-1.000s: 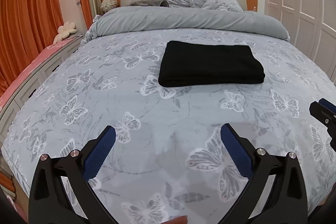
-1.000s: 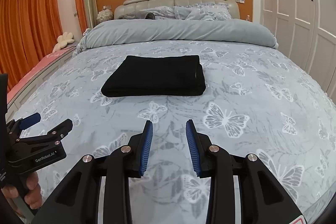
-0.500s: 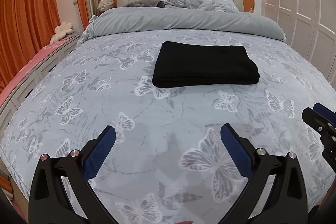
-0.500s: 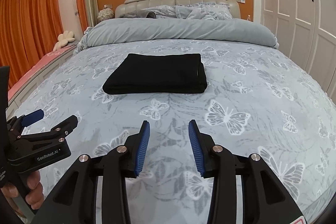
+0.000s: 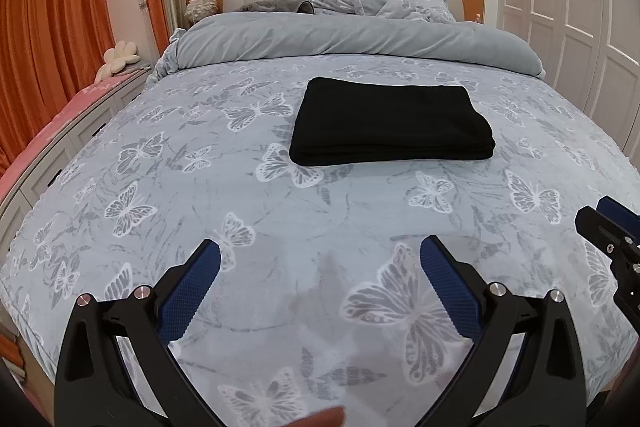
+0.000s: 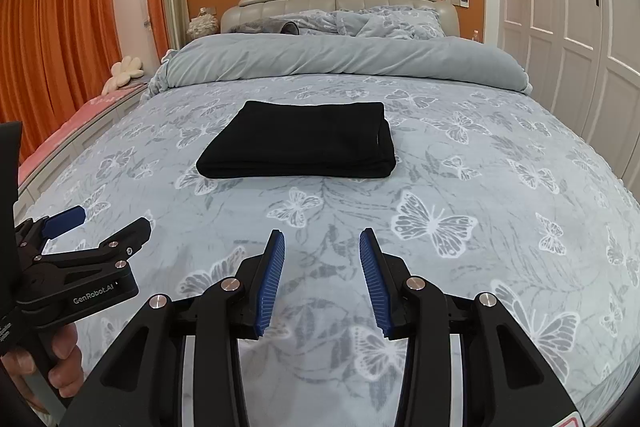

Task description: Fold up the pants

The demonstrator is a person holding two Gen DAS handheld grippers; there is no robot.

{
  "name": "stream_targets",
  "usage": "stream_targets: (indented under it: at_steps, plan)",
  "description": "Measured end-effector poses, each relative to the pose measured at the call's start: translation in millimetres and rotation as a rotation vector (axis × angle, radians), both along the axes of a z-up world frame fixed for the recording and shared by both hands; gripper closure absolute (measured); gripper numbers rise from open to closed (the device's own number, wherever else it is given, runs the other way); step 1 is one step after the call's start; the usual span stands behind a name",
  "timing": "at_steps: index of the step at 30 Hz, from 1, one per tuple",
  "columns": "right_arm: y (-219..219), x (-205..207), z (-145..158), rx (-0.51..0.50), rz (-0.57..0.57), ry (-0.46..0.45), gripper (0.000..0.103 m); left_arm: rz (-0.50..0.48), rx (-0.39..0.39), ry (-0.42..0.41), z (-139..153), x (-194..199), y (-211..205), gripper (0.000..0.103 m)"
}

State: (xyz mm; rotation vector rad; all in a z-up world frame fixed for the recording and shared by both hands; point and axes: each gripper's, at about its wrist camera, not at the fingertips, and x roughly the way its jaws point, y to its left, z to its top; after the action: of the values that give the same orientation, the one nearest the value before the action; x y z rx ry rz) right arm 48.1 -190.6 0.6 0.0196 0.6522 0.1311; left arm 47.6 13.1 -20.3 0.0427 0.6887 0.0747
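Note:
The black pants [image 5: 390, 123] lie folded into a flat rectangle in the middle of the butterfly-print bed cover [image 5: 168, 187]; the right wrist view shows them [image 6: 300, 141] too. My left gripper [image 5: 320, 245] hovers over the foot of the bed, well short of the pants. Its jaws are spread wide with nothing between them. My right gripper [image 6: 322, 234] is beside it, open to a narrower gap, also with nothing held. Each gripper shows in the other's view: the left gripper [image 6: 108, 219] at the left edge, the right gripper [image 5: 600, 215] at the right edge.
A rolled grey duvet [image 5: 352, 39] and pillows [image 6: 384, 23] lie at the head of the bed. White wardrobe doors [image 6: 560, 27] line the right side. Orange curtains [image 5: 52, 27] and a pink bench [image 5: 64, 111] run along the left. A person's hand [image 6: 60, 367] holds the left gripper's handle.
The right gripper's jaws have spread slightly wider. The pants lie as before and both hands stay nearly still.

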Motion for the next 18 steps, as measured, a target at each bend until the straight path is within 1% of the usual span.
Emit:
stream_targets:
  at_steps: [5,10,15,18]
  plan:
    - [0.5,-0.2,0.3,-0.002,0.0,0.0,0.064,-0.003,0.0,0.003,-0.4,0.3,-0.7,0.005]
    - [1.2,-0.5,0.0,-0.002,-0.002,0.0,0.064,-0.001,-0.016,0.01,-0.3,1.4,0.8,0.005]
    - [0.8,0.0,-0.4,-0.005,0.003,0.003,0.064,0.011,-0.005,-0.004,0.4,0.1,0.9,0.005]
    - [1.1,-0.3,-0.2,-0.005,0.003,0.002,0.064,-0.012,-0.019,-0.009,0.0,-1.3,0.0,0.005]
